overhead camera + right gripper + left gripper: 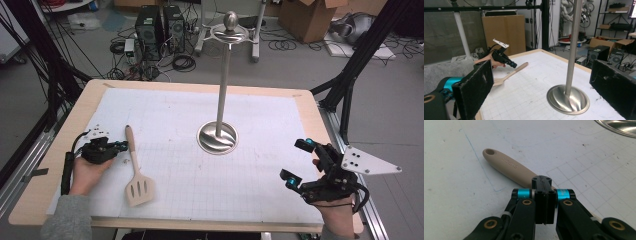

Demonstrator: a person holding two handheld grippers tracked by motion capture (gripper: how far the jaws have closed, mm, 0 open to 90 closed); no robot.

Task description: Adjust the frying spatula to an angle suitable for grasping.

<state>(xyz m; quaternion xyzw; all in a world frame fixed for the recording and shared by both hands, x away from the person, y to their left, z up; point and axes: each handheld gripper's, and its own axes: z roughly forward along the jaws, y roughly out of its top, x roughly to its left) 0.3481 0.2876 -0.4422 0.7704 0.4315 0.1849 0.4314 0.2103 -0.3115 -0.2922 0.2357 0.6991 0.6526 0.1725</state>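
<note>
While the high view sets the beige slotted spatula (135, 170) flat on the white gridded mat (250, 175) at the table's left, handle pointing away from the person, the left gripper view brings up the hanging hole and embossed lettering on that handle (509, 168). There the left gripper (544, 195) shows its jaws pressed together with nothing between them, tips just over the handle; whether they touch it I cannot tell. The right gripper (541, 82) has its jaws spread wide, and its own view frames the shiny steel stand with a round domed base (568, 100) between them, well apart from both pads.
</note>
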